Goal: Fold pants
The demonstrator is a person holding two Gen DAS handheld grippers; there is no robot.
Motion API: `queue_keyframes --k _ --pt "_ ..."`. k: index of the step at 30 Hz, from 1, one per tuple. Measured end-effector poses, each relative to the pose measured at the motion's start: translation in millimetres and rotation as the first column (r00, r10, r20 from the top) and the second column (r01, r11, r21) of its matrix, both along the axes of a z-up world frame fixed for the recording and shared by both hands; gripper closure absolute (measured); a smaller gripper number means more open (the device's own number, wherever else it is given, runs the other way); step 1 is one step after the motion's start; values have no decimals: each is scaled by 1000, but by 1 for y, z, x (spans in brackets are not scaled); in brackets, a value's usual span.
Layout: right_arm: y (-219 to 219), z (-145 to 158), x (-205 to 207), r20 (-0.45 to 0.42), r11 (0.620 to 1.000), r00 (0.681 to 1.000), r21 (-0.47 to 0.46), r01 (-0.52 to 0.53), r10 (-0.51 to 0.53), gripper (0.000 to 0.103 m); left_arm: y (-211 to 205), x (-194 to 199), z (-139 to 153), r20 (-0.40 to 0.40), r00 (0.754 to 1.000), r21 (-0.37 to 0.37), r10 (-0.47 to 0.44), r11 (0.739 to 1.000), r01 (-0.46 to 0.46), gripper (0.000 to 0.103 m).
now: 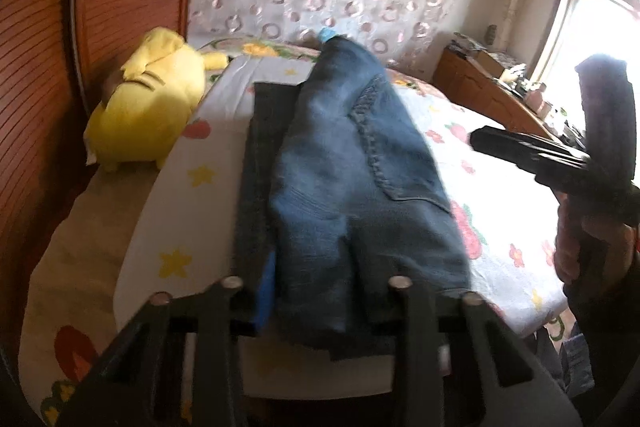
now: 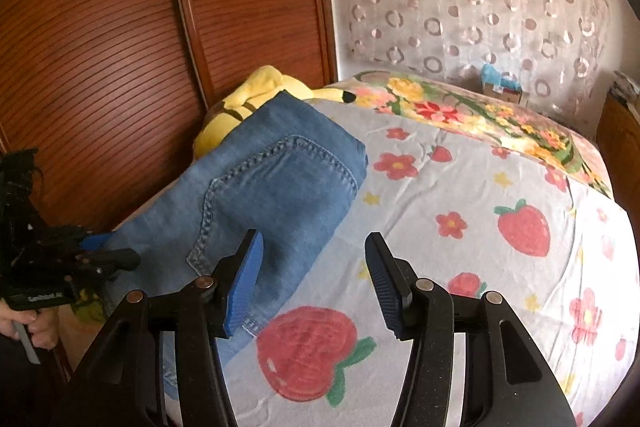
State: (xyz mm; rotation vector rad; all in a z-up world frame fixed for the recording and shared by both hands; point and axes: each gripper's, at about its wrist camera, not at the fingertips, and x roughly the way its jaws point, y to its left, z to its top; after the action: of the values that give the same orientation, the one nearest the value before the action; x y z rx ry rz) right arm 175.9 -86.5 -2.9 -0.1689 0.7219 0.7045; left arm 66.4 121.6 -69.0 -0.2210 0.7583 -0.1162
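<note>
Bed (image 2: 460, 187) holds the jeans (image 2: 272, 187), middle left. Left gripper (image 1: 316, 307) pinches their near edge; right gripper (image 2: 316, 279) is spread, empty. Keep edges lined up, then press flat.

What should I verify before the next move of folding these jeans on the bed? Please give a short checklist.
1. Right claw open, nothing between its fingers: ok.
2. Left claw at the edge of the jeans: ok.
3. Left claw pressing firmly on the denim: cannot tell; the fabric hides its fingers in its own view.
4. Back pocket side facing up, top layer smooth: ok.
5. Yellow plush toy apart from the jeans: ok; a strip of sheet shows between them in the left wrist view.
6. Near end of the jeans fully on the bed: cannot tell; the claws block it.
</note>
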Motion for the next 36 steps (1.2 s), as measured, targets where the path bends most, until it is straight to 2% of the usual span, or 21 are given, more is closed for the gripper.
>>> queue_keyframes --k 3,6,8,10,12,15,19,27,29,31,36 --pt "0 0 -1 0 1000 1000 3 -2 2 49 -9 -7 12 50 999 14 -22 1000 21 93" --pt "2 1 -2 5 1000 1000 3 -5 5 49 -12 -23 34 122 992 -8 -24 1000 25 95" --pt "3 3 -2 11 1000 1000 2 -12 12 49 -17 -38 48 168 986 12 -25 1000 24 95" --pt "6 5 -2 18 1000 1000 1 -21 21 49 -14 -48 51 176 984 25 -18 1000 14 95" --pt "8 7 -2 22 999 999 6 -33 33 49 -9 -49 44 153 988 30 -2 1000 -3 95" --pt "17 10 5 10 998 998 25 -60 60 48 5 -41 18 79 996 30 41 999 -44 95" --pt "37 6 19 -25 994 994 36 -102 103 42 13 -34 -8 22 998 17 67 998 -67 94" --pt "64 -16 63 -103 998 992 -2 -67 67 37 11 -34 -18 15 998 24 58 998 -59 92" --pt "65 -24 72 -140 998 988 6 -67 67 31 13 -31 -19 15 998 22 57 998 -58 92" --pt "65 -31 79 -173 998 983 23 -58 62 28 14 -30 -20 13 998 19 59 998 -59 92" --pt "71 -45 86 -239 998 969 30 -56 61 27 12 -31 -20 12 998 21 58 998 -58 92"
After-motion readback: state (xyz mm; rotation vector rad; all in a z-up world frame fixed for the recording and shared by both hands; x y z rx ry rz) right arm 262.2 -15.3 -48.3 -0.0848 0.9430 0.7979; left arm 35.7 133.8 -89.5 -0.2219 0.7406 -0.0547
